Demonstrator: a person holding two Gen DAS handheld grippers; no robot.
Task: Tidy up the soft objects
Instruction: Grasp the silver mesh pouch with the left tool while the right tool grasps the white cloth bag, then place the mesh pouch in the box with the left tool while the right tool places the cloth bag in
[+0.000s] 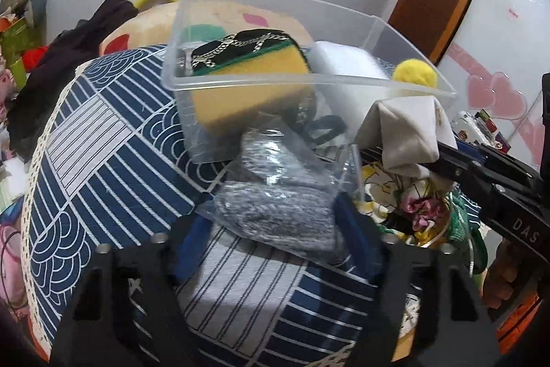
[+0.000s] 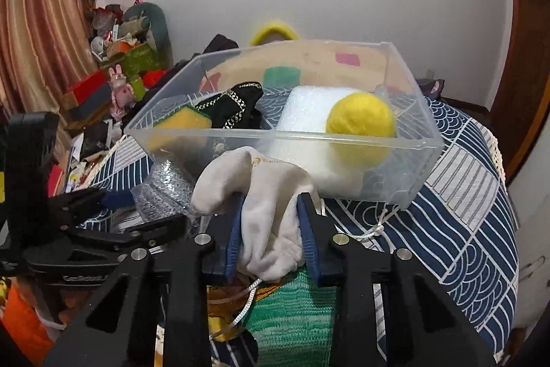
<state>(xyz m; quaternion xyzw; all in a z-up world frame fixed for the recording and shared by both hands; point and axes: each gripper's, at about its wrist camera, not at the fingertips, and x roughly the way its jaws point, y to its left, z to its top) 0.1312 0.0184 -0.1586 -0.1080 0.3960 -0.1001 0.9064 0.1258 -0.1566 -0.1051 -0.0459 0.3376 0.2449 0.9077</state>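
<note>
A clear plastic bin [image 1: 275, 81] [image 2: 309, 140] stands on a blue patterned cushion [image 1: 103, 143]. It holds a yellow sponge [image 1: 251, 81] [image 2: 182, 122], a black chain-trimmed cloth [image 1: 240, 45] [image 2: 233, 105], a white foam block [image 1: 343, 64] [image 2: 309, 105] and a yellow pom-pom [image 1: 414, 74] [image 2: 359, 119]. My left gripper [image 1: 271, 222] is shut on a bagged grey knit item [image 1: 275, 195] [image 2: 161, 191] just in front of the bin. My right gripper [image 2: 271, 229] [image 1: 457, 160] is shut on a white cloth pouch [image 2: 261, 195] [image 1: 405, 129] held near the bin's front wall.
A floral and green fabric pile [image 1: 412, 202] [image 2: 292, 308] lies under the right gripper. Dark clothing [image 1: 79, 57] and clutter [image 2: 113, 64] lie at the left. A beige pillow with coloured patches [image 1: 240, 19] lies behind the bin.
</note>
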